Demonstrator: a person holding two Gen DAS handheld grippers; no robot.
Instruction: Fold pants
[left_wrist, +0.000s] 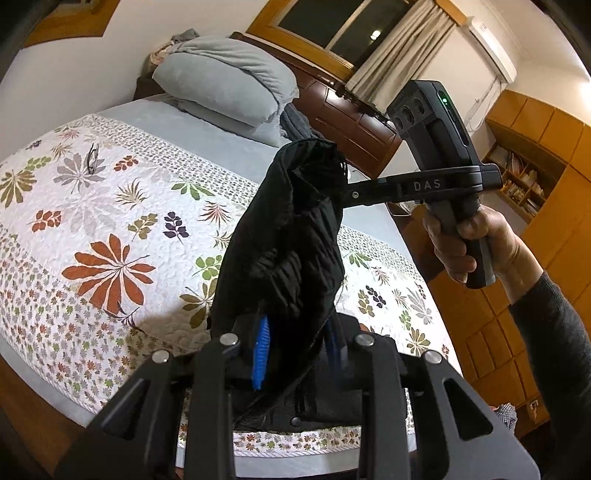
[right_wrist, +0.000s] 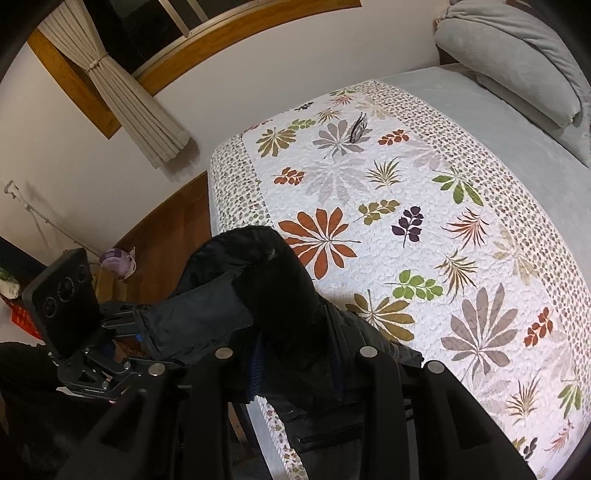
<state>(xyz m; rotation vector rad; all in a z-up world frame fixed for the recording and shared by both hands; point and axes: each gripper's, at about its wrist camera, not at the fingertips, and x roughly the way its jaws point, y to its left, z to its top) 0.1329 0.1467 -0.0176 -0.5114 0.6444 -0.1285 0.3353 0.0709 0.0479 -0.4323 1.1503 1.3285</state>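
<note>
Over the bed, both tools are clamping the black pants, left tool low, right tool high, and this soft, quilted, bulky fabric is sagging between them, so gripping hems or waistband looks safest.

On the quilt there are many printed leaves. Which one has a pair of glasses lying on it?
The glasses lie on the large grey leaf near the quilt's far end, not on the orange or green ones.
</note>
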